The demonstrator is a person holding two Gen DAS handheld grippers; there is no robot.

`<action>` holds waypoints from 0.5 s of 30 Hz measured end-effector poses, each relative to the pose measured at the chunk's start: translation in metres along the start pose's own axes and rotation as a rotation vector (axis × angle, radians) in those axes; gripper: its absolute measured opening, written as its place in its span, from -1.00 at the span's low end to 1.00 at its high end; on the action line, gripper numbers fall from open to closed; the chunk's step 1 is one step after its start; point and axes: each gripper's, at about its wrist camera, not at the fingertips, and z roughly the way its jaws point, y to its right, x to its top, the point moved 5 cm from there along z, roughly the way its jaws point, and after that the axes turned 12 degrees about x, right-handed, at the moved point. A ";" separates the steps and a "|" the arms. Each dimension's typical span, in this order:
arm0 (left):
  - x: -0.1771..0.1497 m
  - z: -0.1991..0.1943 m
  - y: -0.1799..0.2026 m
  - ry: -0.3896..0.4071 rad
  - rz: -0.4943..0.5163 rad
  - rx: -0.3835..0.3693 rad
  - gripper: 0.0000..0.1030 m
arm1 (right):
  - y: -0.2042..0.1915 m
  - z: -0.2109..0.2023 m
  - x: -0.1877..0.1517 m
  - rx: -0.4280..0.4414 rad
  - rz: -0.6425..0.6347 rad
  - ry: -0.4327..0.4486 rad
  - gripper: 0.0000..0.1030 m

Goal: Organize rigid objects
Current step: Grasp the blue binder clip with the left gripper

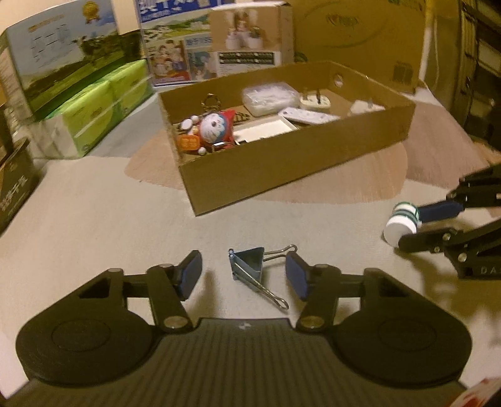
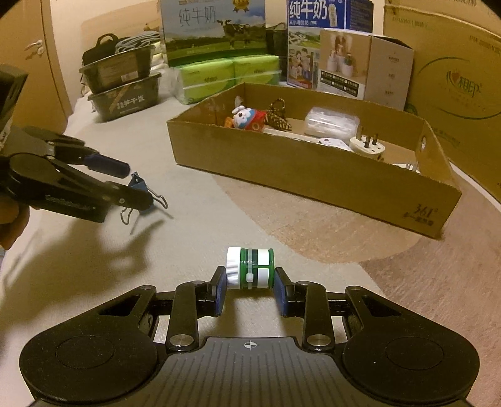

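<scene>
On the pale desk [image 1: 94,219], just in front of the cardboard box [image 1: 297,175], your two claws work side by side. Your left claw [image 1: 244,275] stands with its jaws apart, and the blue binder clip [image 1: 250,266] lies on the desk between them; the right pad looks very near to the clip's wire handle, but the left pad is clearly away from it. Your right claw [image 2: 249,289] is clamped on the small green and white bottle [image 2: 250,267], which lies on its side, with one pad on the white cap and the other on the bottom end. The box is open at the top and already holds a round cartoon toy [image 1: 216,128], a white plug [image 2: 366,147] and a clear plastic case [image 2: 332,122]. Behind it, milk cartons [image 2: 216,28] and green tissue packs [image 1: 103,109] stand close together.
</scene>
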 end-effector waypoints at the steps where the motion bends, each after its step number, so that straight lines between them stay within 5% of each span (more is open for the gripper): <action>1: 0.000 0.002 0.001 -0.006 0.011 -0.007 -0.13 | 0.000 0.001 0.001 0.001 -0.001 0.000 -0.38; 8: 0.001 0.002 0.001 -0.023 0.002 -0.017 -0.61 | 0.001 -0.002 0.001 0.001 0.008 0.007 -0.38; 15: -0.004 -0.012 0.008 -0.051 -0.076 -0.015 -0.61 | -0.001 -0.012 0.002 0.000 0.014 0.021 -0.38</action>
